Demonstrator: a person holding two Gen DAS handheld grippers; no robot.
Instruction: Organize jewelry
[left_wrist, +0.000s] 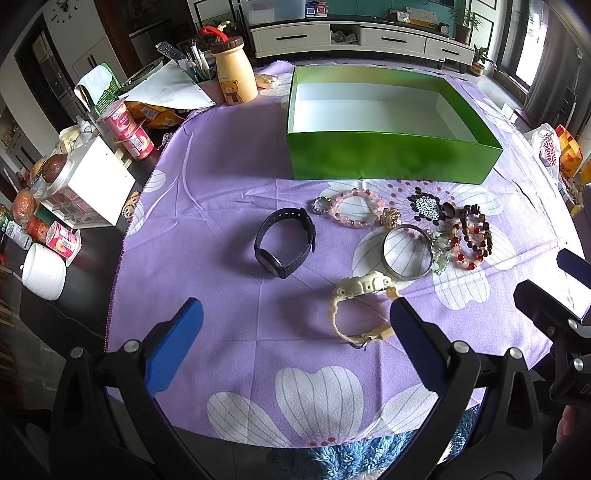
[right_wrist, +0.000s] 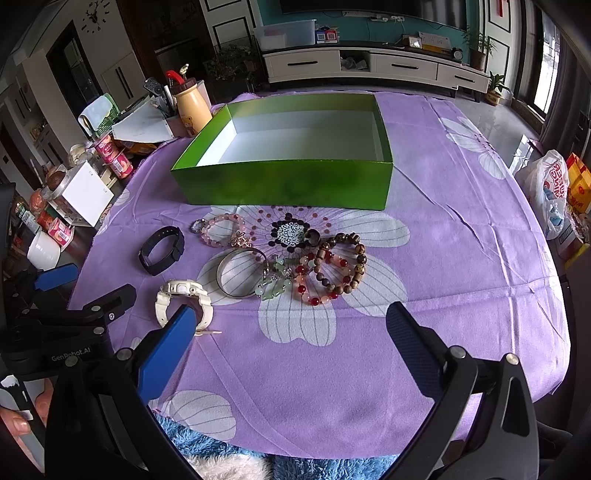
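Left hand-held gripper (left_wrist: 295, 314): jaws spread wide, pinching nothing, hovering low over the purple floral cloth (left_wrist: 207, 206) on the counter.

Black watch (left_wrist: 285, 242): strap looped shut, dial toward the camera, lying ahead of the left hand-held gripper, slightly left of centre between its fingers.

Cream watch (left_wrist: 360, 308): on its side, loop running near to far, just beside the right fingertip (left_wrist: 404, 317) of the left hand-held gripper; nearest item to that hand.

Silver bangle (right_wrist: 242, 273), pink bead bracelet (right_wrist: 223, 230), green charm cluster (right_wrist: 275, 282), red and brown bead bracelets (right_wrist: 334, 275): heaped together, ahead of the right hand-held gripper, left of centre.

Right hand-held gripper (right_wrist: 291, 317): jaws spread, empty; nearer to the heap.

Green box (right_wrist: 291, 181): open, nothing inside, beyond all jewelry. Likely next: cream watch for the left hand, then forward to the box.
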